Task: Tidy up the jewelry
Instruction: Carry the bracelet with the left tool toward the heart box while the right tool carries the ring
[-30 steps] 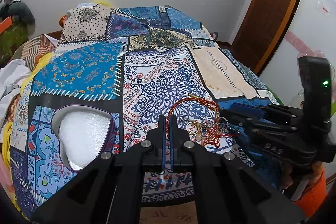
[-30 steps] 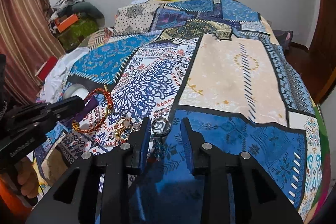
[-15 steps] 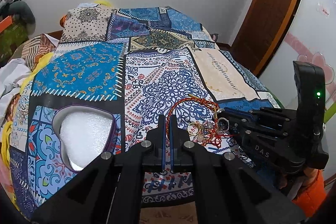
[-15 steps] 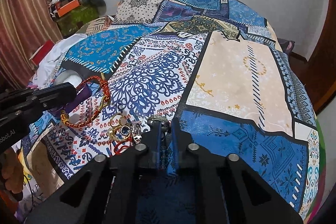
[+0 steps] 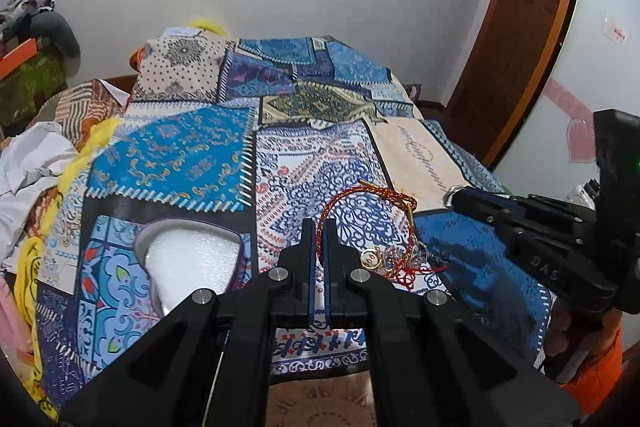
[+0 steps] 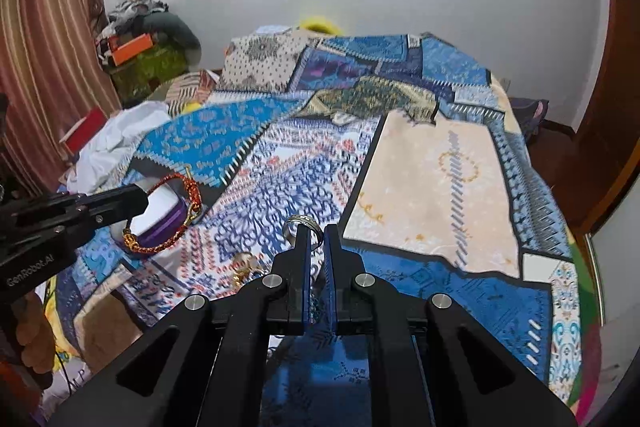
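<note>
**Both grippers loaded: cord bracelet and ring up off the bedspread**

The left gripper [image 5: 319, 227] has its jaws pinched nearly together on the red and gold braided bracelet [image 5: 368, 193]; the cord loop arcs out ahead and to the right of the tips, stiff enough to hold its round shape. The right gripper [image 6: 316, 231] is closed narrowly on a silver ring [image 6: 303, 221], a patterned metal band standing just above the left fingertip.

Judging from this, the pick-up step is done and carrying comes next. The likely target is the heart-shaped box [image 5: 192, 261], white foam inside a purple rim, lying just left of and below the left jaws. Setting down calls for a gentle release, since the ring is small, hard and prone to roll.

A tangle of rings and red thread [image 5: 394, 259] lies on the patterned bedspread [image 5: 168, 163], just right of the left jaws.
</note>
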### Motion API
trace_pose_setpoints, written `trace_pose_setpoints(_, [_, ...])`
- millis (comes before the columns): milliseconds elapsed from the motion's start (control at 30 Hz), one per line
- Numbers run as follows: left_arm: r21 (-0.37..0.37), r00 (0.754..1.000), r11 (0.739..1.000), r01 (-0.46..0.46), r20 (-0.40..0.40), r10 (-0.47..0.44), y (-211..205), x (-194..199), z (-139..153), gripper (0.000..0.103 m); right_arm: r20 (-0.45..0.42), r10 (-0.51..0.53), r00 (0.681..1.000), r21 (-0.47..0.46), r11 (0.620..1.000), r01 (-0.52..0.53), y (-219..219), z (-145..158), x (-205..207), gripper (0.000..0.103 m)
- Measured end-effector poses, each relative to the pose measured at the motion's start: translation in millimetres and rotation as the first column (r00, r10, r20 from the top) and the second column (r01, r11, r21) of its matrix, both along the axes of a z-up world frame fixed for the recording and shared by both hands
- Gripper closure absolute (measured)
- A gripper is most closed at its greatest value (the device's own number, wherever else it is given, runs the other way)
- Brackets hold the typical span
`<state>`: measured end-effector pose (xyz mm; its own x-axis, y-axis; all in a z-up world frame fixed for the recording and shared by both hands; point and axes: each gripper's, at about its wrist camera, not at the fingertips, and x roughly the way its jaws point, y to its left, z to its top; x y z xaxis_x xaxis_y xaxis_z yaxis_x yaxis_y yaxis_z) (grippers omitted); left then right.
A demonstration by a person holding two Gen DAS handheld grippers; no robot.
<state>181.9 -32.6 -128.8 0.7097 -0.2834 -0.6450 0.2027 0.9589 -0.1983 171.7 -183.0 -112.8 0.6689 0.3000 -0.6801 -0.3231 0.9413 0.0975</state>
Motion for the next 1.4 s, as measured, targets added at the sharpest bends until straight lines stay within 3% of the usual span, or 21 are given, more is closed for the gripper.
trace_pose_setpoints(467, [0.011,0.990,0.995,-0.099,0.097,0.097,46.5,-21.5,34.0,0.102,0.108,0.060,0.992,0.057,0.996,-0.067,41.1,41.7,-17.5,0.097])
trace_pose_setpoints(867, [0.021,0.978,0.984,-0.179,0.112,0.176,90.5,-23.8,30.8,0.102,0.117,0.142,0.983,0.064,0.987,-0.150,91.3,48.7,-8.3,0.097])
trace_pose_setpoints(1133, [0.022,0.979,0.981,-0.195,0.059,0.193,108.5,-10.6,8.5,0.102,0.087,0.194,0.977,0.064,0.978,-0.200,118.2,41.7,1.6,0.097])
trace_pose_setpoints(1400, [0.003,0.983,0.985,-0.174,-0.053,0.174,117.7,8.6,-32.9,0.102,-0.024,0.266,0.964,0.066,0.962,-0.264,146.2,11.1,16.3,0.097])
